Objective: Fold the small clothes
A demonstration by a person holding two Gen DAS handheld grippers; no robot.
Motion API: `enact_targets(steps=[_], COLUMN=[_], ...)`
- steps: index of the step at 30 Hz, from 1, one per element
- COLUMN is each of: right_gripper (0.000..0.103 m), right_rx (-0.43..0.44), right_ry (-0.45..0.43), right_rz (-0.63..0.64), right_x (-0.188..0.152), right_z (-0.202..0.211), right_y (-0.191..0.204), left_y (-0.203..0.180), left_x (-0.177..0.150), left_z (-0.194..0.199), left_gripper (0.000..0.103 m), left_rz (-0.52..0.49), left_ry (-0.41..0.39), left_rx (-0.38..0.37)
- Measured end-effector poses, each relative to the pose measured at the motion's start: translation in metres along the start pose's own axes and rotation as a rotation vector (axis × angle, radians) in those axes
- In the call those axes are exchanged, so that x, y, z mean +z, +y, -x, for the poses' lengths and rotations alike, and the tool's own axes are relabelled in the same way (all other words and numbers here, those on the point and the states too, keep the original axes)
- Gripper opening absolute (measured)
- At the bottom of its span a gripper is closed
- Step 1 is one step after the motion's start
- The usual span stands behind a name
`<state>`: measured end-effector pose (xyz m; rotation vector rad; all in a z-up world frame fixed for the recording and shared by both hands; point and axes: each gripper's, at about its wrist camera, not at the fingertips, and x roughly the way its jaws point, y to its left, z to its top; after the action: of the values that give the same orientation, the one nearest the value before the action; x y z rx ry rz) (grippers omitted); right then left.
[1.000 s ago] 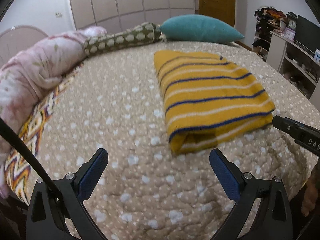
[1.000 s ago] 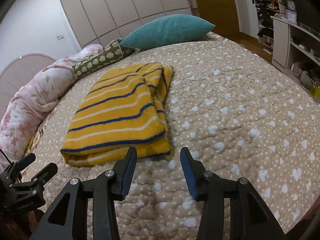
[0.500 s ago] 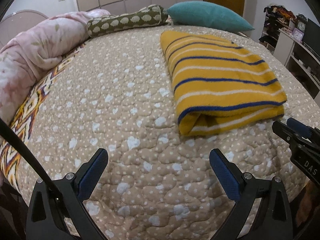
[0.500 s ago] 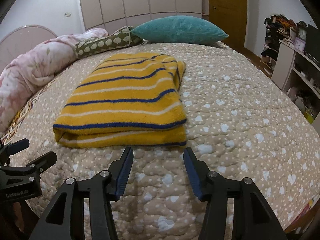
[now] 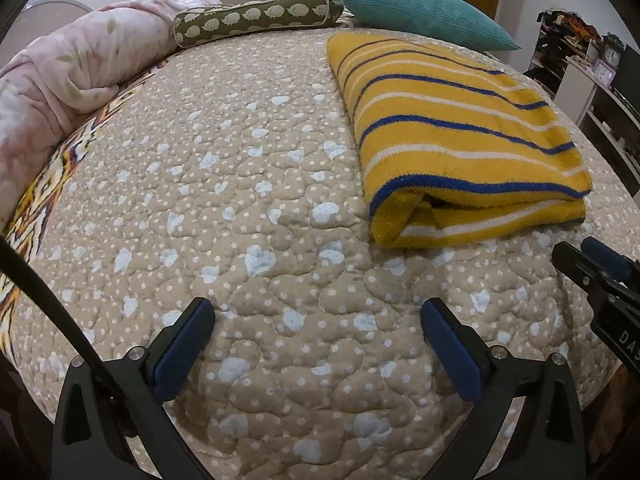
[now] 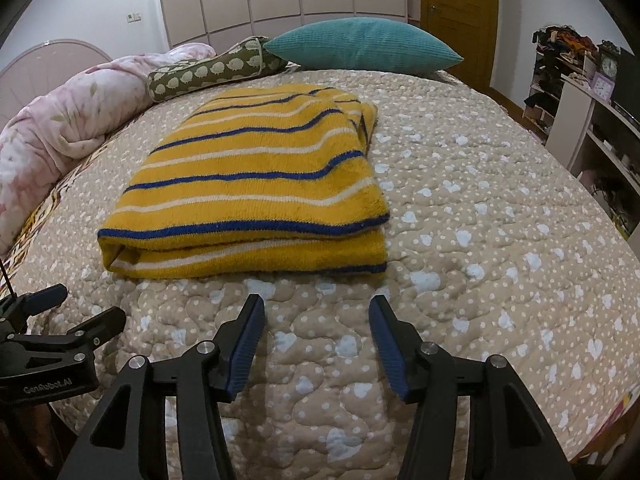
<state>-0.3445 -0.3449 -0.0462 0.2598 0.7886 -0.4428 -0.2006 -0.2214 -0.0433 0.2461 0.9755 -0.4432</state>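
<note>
Striped yellow sweater lies folded in a neat rectangle on the quilted bed, closer in view than a second ago. Right claw just short of its near edge, empty, opening wider. Left claw spread, empty, lower over bare quilt. Fold looks finished, or another is coming.

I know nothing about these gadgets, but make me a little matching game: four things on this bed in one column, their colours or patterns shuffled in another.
Things:
1. folded knitted garment
2. plump corduroy cushion
3. long bolster pillow
4. bundled-up duvet

Descriptions:
A. olive with pale hedgehog shapes
B. pale pink with leaf prints
C. mustard yellow with blue and white stripes
D. plain teal

Pairs: 1-C, 2-D, 3-A, 4-B
</note>
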Motion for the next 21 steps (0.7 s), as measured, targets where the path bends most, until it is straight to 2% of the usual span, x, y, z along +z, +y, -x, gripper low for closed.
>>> enact_targets(steps=[9,21], right_gripper=[0.062,0.064], right_rx=[-0.001,-0.011], right_ry=[0.001,0.004], right_rz=[0.003,0.005], right_x=[-0.0011,-0.0016], right_z=[-0.0013,-0.0036], right_y=[0.0002,0.0021], left_y=[0.0038,0.0030], left_x=[-0.0041,-0.0043], left_z=[-0.0031,-0.0023], left_gripper=[0.103,0.103], left_rz=[0.021,0.020], left_ry=[-0.040,-0.041], left_rx=[-0.030,-0.032])
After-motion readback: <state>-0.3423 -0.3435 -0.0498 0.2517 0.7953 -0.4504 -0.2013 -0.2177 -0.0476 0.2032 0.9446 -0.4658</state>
